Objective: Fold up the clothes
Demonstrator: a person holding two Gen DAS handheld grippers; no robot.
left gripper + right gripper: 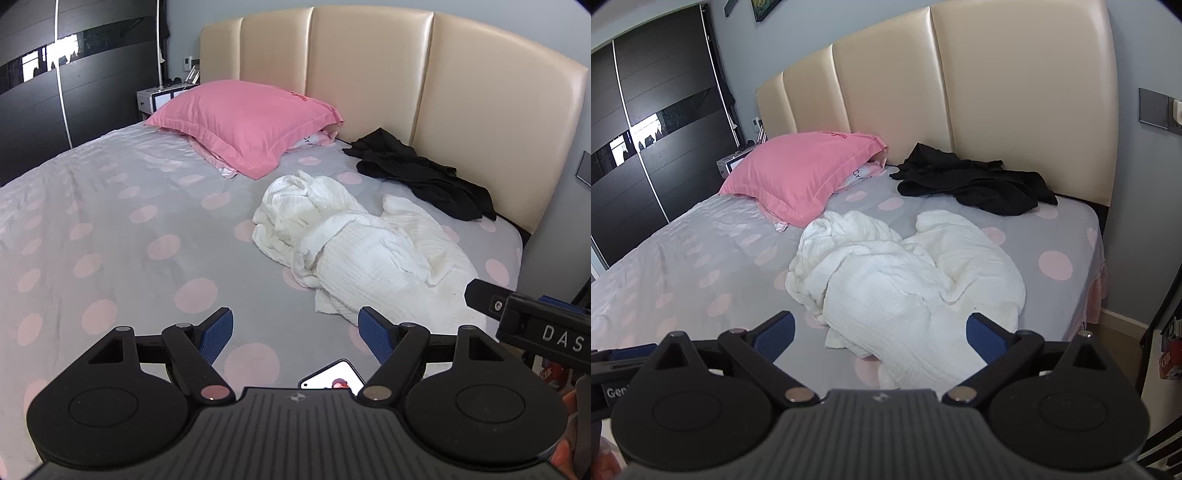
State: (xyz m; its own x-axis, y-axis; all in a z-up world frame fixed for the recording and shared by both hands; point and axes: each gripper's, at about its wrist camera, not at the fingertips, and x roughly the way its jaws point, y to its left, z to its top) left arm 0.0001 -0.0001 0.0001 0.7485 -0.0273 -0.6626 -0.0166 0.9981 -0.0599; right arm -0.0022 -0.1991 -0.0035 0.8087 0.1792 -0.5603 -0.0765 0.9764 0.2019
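A crumpled white garment lies in a heap on the right half of the bed. Behind it, against the headboard, a crumpled black garment lies. My left gripper stands open above the sheet, short of the white heap's near-left edge, nothing between its blue pads. My right gripper is open too, its jaws wide above the heap's near end without touching it. Part of the right gripper's body shows at the right edge of the left wrist view.
The bed has a grey sheet with pink dots and a beige padded headboard. A pink pillow lies at the head. A phone rests on the sheet under my left gripper. Dark wardrobe doors stand far left.
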